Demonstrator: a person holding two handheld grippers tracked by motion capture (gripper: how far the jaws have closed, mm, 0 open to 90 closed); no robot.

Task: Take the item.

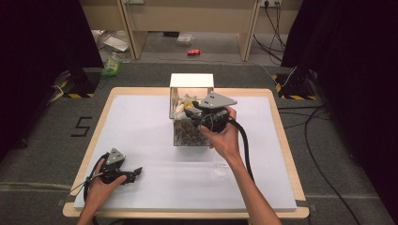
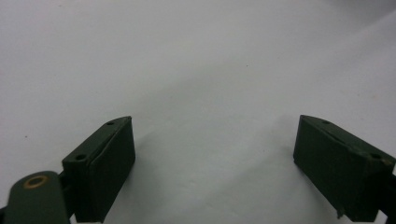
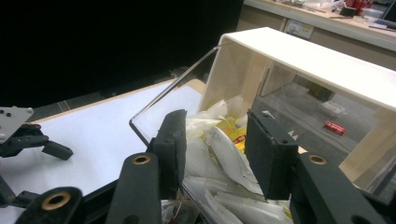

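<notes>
On the bench [image 1: 141,126], in the high view, the right gripper [image 1: 191,112] hangs over a clear plastic bin [image 1: 190,136] of crumpled wrappers [image 1: 184,107] at the far middle, while the left gripper [image 1: 135,172] rests near the front left corner. In the left gripper view, its fingers [image 2: 105,168] stand wide apart over the bare white surface, holding nothing. In the right gripper view, the fingers [image 3: 271,154] are partly open, straddling white and yellow wrappers [image 3: 219,144] inside the bin [image 3: 154,105]; I cannot tell whether they touch them.
</notes>
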